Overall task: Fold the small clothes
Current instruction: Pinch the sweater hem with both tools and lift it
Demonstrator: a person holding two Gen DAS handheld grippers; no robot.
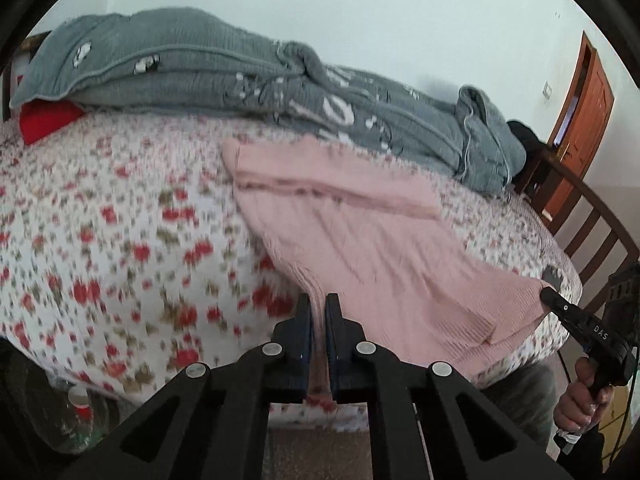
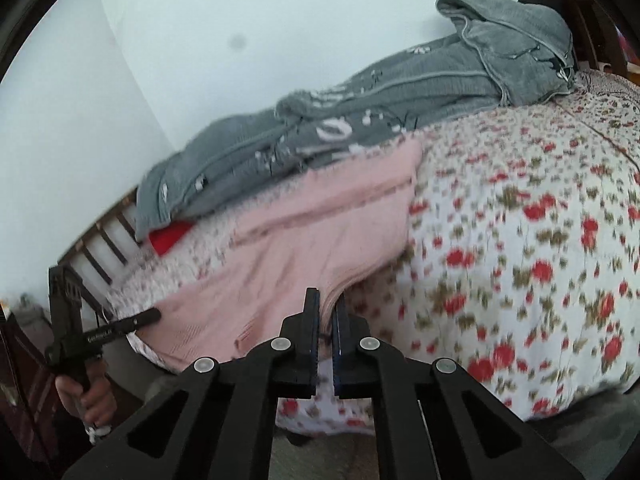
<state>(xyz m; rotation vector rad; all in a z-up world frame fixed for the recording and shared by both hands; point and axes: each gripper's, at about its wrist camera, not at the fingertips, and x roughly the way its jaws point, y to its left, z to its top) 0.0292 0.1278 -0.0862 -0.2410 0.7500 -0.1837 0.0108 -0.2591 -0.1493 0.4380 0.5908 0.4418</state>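
- Left gripper (image 1: 318,300), at 6 o'clock in its own view, has its jaws clamped on one near corner of the pink top (image 1: 360,236), a thin fold of knit pinched between the pads.
- Right gripper (image 2: 325,296), at 6 o'clock in its own view, is likewise closed on the other near corner, the pink hem bunched between its fingers.
- In the left view the right gripper enters at 4 o'clock, its tip on the garment's edge, a hand (image 1: 580,396) wrapped round its handle.
- In the right view the left gripper shows at 8 o'clock, a hand (image 2: 90,394) on its grip.
- The pink top lies spread on the bedspread (image 1: 120,220), white with red flowers, its near edge lifted at both held corners and its far end flat toward 12 o'clock.
- Beyond it a grey blanket (image 1: 240,76) is heaped along the far side of the bed, touching the top's far edge.
- A red cloth (image 1: 48,120) peeks from under the blanket at 9 o'clock in the left view.
- A dark wooden rail (image 1: 592,224) bounds the bed at 3 o'clock, with a brown door (image 1: 580,120) behind it against a pale wall.
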